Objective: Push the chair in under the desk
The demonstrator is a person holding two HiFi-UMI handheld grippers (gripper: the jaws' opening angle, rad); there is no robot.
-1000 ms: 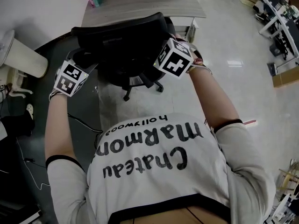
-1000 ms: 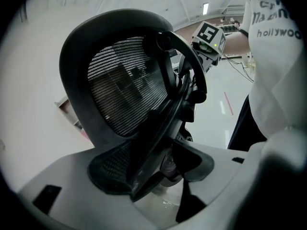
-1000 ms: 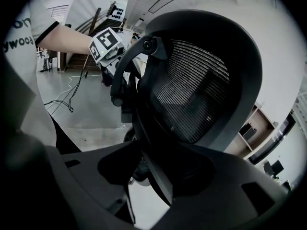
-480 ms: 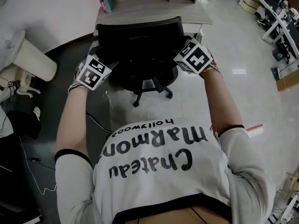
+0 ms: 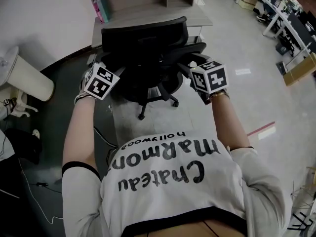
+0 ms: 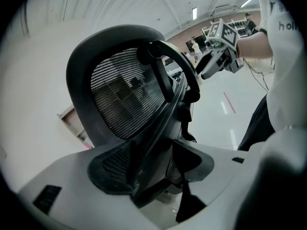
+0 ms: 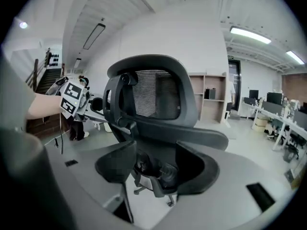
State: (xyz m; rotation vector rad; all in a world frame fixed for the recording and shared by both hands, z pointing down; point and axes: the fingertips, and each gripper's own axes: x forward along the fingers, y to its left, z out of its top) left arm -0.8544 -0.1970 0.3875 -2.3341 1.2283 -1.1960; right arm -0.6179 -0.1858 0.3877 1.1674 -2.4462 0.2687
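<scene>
While the chair [image 5: 143,38] stands on the floor just in front of the table [image 5: 197,18], backrest toward the person and not yet tucked under, it appears to be clamped only at its back frame, by the left hand-held gripper [image 6: 152,169]. The right hand-held gripper [image 7: 153,164] has just been opened wide, with nothing pinched between its jaws. If a push is given from that one side, the chair could be swivelled or sent askew on its castors, and the armrest [image 5: 195,48] could be knocked against the table edge instead of passing beneath it.
</scene>
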